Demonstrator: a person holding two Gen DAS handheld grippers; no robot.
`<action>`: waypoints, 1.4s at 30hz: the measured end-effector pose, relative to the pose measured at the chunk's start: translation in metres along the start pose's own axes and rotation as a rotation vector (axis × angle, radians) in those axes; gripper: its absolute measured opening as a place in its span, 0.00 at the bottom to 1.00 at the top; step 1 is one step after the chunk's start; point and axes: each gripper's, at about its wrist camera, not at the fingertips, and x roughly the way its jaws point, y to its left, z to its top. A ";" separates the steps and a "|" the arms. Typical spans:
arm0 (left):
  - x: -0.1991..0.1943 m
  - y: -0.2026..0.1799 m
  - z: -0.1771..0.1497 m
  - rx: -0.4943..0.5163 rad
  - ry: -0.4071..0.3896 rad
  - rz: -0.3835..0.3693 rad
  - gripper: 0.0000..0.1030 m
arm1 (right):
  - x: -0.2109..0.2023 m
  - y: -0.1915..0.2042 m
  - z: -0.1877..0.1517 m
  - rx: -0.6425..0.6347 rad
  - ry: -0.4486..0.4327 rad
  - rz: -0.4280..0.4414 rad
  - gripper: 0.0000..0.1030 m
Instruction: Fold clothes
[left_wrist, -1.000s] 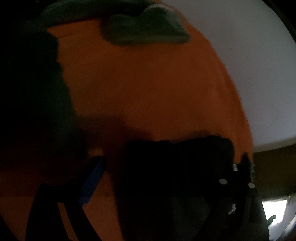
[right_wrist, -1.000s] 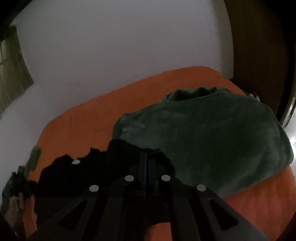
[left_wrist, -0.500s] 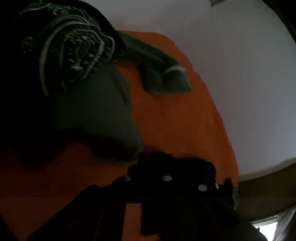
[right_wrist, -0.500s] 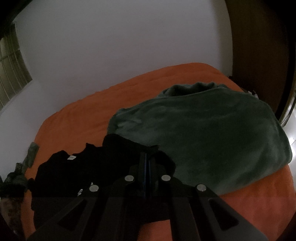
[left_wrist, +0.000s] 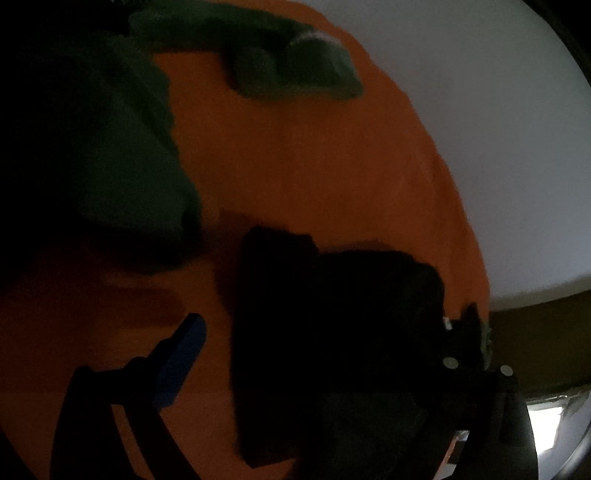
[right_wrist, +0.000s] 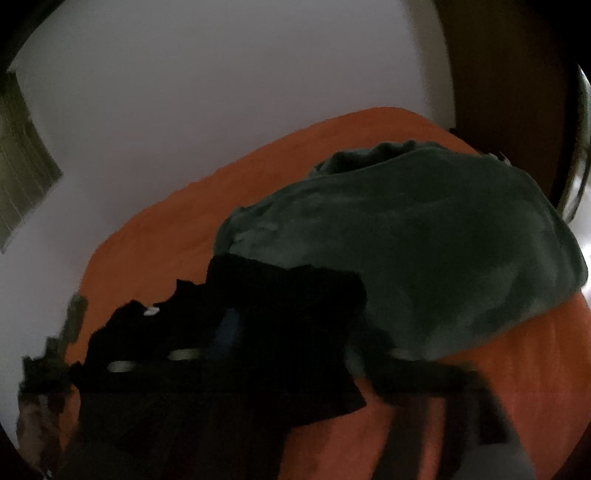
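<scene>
Two claws: both stand unclenched over one black garment (left_wrist: 332, 332) lying on the orange bed sheet (left_wrist: 314, 166).
Left claw (left_wrist: 314, 354): spread wide and released; its blue-padded finger (left_wrist: 181, 365) rests over bare sheet just beside the garment's edge, the other finger is lost against the dark cloth.
Right claw (right_wrist: 306, 350): jaws opening, blurred; the black cloth lies between and under the fingers, but no pad visibly presses on it.
Task's thing: the black garment lies bunched near the bed's edge, one corner touching the dark green blanket (right_wrist: 424, 251).
Risk, slipping fold: released while still rumpled, the cloth may spring back or slump, so the fold likely comes out crooked.
Risk, wrong layer: black fingers on black cloth in dim light make edges hard to find; a next pinch could catch two layers, or the sheet below.
Risk, snag: the blanket sits so close that a sweep could drag it along.
Risk, bed edge: the grey-green sock-like piece (left_wrist: 295, 62) and the garment both lie near the edge and could be pushed off.
Writing: a small white tag (right_wrist: 149, 312) shows at the garment's neckline; nothing on it is readable. No brand visible.
</scene>
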 end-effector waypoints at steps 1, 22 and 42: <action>0.003 0.002 -0.003 -0.010 0.016 0.001 0.93 | -0.004 -0.006 -0.002 0.013 -0.002 0.009 0.69; -0.007 0.023 -0.078 0.019 0.145 -0.175 0.93 | -0.021 -0.040 -0.091 0.070 0.086 -0.001 0.70; -0.059 0.067 -0.118 -0.071 -0.065 -0.075 0.02 | -0.011 -0.024 -0.095 0.063 0.070 -0.024 0.70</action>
